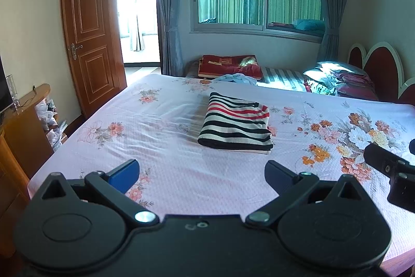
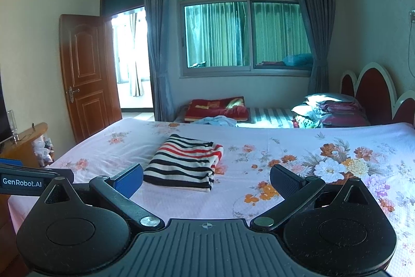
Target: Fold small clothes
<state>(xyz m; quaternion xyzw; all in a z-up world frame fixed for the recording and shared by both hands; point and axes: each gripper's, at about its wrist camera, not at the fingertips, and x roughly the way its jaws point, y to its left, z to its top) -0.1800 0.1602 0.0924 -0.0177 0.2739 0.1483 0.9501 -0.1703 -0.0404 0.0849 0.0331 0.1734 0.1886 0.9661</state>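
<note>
A striped garment [image 1: 237,125] in black, white and red lies folded into a neat rectangle on the pink floral bed sheet [image 1: 166,136]. In the right wrist view the same folded garment [image 2: 185,165] sits just ahead of the left finger. My left gripper [image 1: 202,175] is open, held back from the garment above the sheet, nothing between its fingers. My right gripper [image 2: 207,181] is open too, empty, hovering near the garment's front edge. The right gripper's body [image 1: 389,168] shows at the right edge of the left wrist view.
The bed sheet [image 2: 298,152] spreads wide to the right. A light blue cloth [image 1: 236,78] lies at the far edge. Beyond stands a second bed with a red blanket [image 1: 228,65] and pillows [image 1: 342,82]. A wooden cabinet [image 1: 23,121] and open door [image 1: 90,40] are at left.
</note>
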